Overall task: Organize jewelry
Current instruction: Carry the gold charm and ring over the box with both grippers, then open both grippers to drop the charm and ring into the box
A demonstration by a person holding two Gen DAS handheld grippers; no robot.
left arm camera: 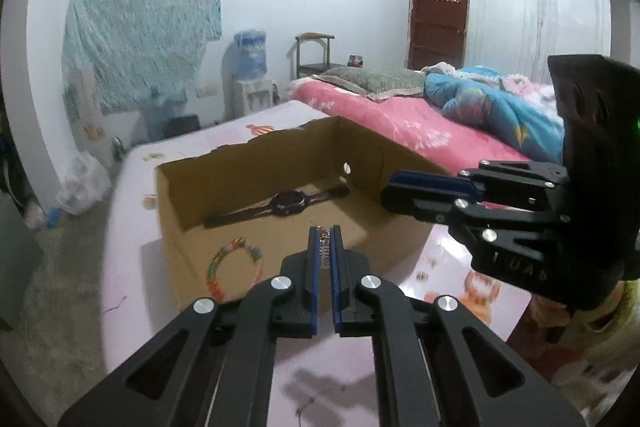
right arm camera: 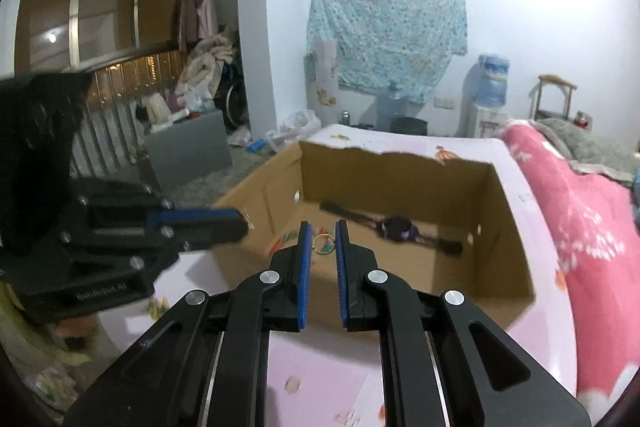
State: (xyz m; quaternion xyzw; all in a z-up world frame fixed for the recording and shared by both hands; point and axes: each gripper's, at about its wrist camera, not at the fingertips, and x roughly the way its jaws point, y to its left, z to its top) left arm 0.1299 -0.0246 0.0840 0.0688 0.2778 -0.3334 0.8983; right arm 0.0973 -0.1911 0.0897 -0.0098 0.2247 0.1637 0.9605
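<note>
An open cardboard box [left arm camera: 176,211] stands on the pink table [left arm camera: 132,267]. Inside it lie a dark wristwatch [left arm camera: 286,205] and a colourful beaded bracelet [left arm camera: 236,267]. My left gripper [left arm camera: 325,229] hovers over the box's near edge, shut on a small silvery chain piece [left arm camera: 324,247]. In the right wrist view my right gripper [right arm camera: 323,225] is shut on a thin gold ring [right arm camera: 322,243], held above the box [right arm camera: 508,251], with the watch [right arm camera: 396,229] beyond it. Each gripper shows in the other's view: right gripper [left arm camera: 386,195], left gripper [right arm camera: 240,223].
A bed with a pink sheet [left arm camera: 400,123] and a blue quilt [left arm camera: 492,107] runs close along the table's right side. On the floor to the left stand a grey cabinet [right arm camera: 188,151] and plastic bags [left arm camera: 80,183]. A water dispenser [left arm camera: 250,75] stands by the far wall.
</note>
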